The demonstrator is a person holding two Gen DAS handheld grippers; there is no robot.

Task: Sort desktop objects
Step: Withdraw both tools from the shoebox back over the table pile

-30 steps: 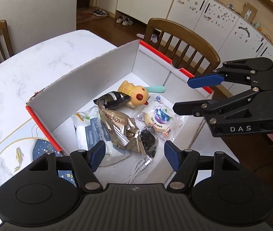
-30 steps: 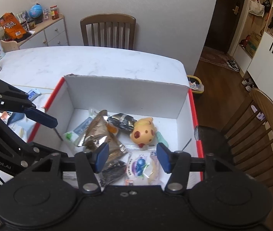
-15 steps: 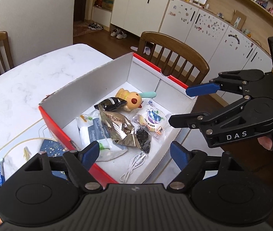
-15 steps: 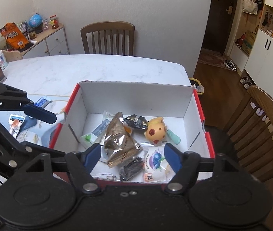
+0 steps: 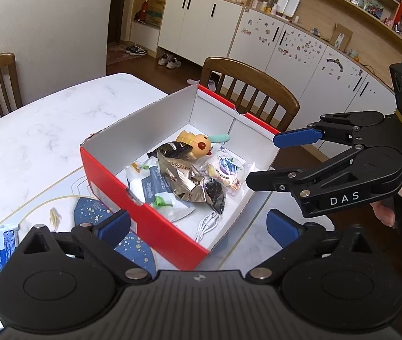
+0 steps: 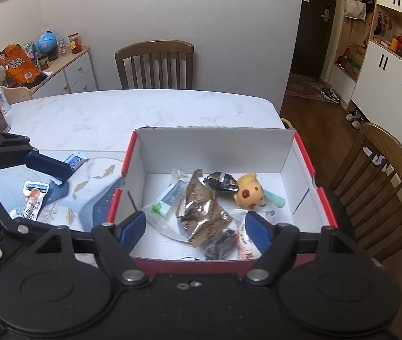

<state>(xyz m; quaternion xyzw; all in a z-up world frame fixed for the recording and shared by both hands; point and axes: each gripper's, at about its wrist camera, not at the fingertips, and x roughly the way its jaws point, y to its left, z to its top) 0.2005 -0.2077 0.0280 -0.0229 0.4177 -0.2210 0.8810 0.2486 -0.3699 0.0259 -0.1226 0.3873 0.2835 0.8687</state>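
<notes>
- Centrally on marble table [image 6: 93,113]: red box [image 5: 155,226], white inside.
- Inside: gold snack bag [image 6: 201,212], white pouch [image 5: 155,189], yellow toy [image 6: 249,192], white cable [image 5: 206,225].
- Hovering near box: left gripper [image 5: 198,226] and right gripper [image 6: 195,223], both spread wide, gripping nothing.
- Only in right view: tube packet [image 6: 32,198] on mat.

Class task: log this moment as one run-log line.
left claw: open, empty | right claw: open, empty | red box: holds snacks, yellow toy
</notes>
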